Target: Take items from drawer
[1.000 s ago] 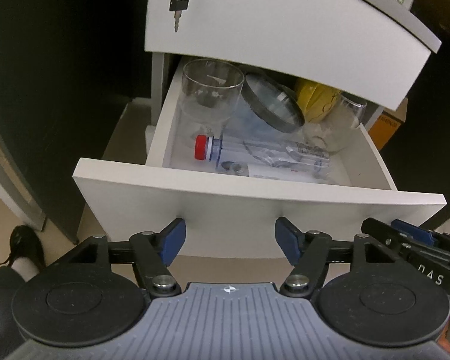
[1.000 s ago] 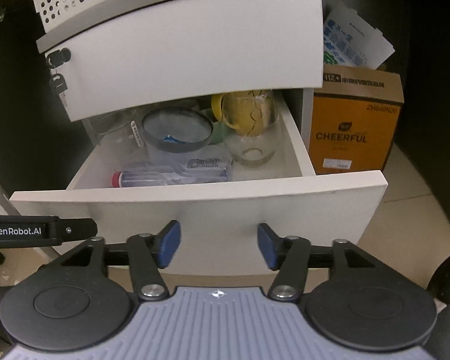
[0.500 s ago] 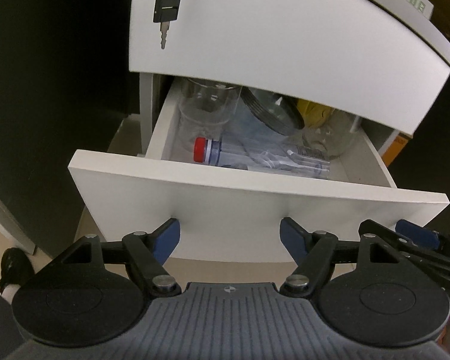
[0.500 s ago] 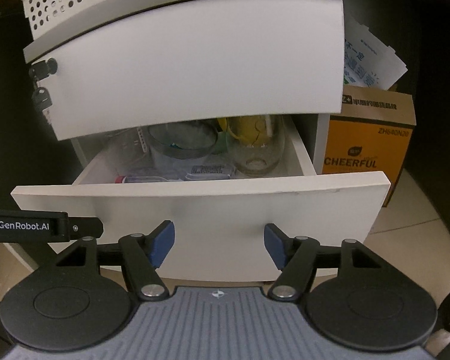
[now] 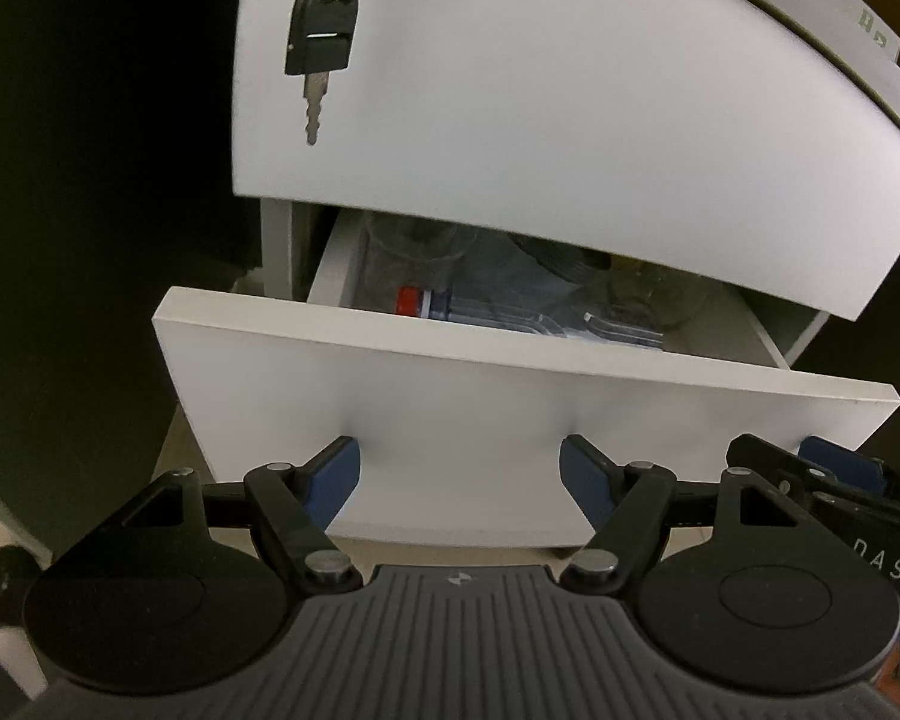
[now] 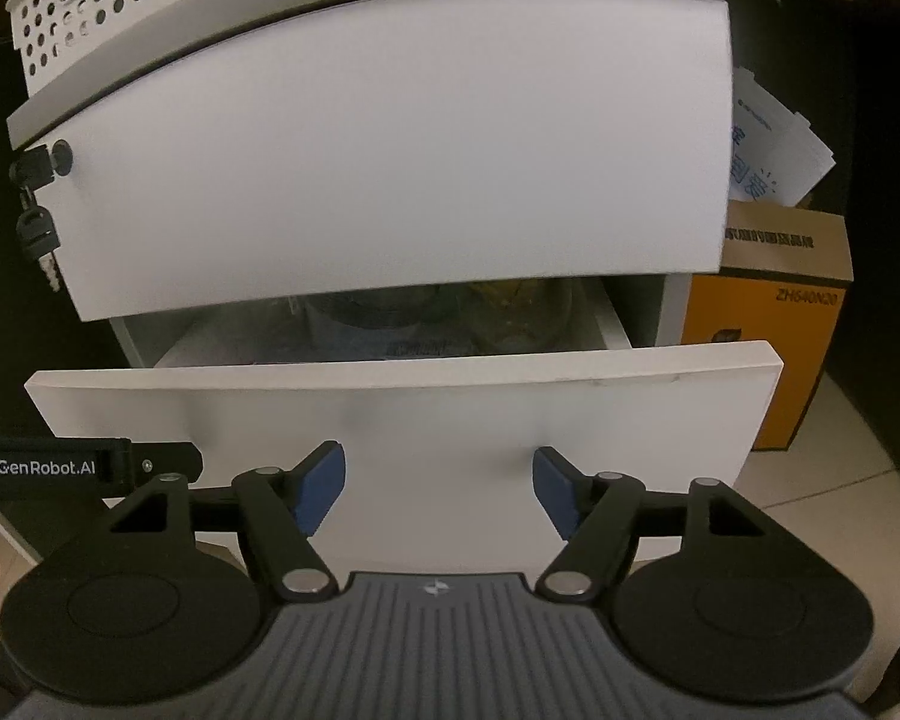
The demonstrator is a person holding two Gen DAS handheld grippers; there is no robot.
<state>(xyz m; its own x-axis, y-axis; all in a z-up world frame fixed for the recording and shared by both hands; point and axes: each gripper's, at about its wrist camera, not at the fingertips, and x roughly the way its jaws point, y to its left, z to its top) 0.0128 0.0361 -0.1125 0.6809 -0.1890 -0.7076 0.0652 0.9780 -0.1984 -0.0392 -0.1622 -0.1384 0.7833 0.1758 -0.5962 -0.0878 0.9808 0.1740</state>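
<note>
The left claw is spread wide with nothing between its blue pads, hanging low before the flat white front of the drawer. The right claw is likewise apart and empty, facing the same panel from the other side. Both sit below the drawer's rim, so I judge neither can reach in until it rises over the front edge.

The drawer is pulled out, presumably to expose its load. Inside lies a clear plastic bottle on its side, its red cap toward the left wall; smooth and round, it would likely roll or slip. Behind it, clear glassware and a dark round lid are half hidden by the closed upper drawer, matte and white. A black-headed key dangles from its lock. An orange carton stands on the floor to the right.
</note>
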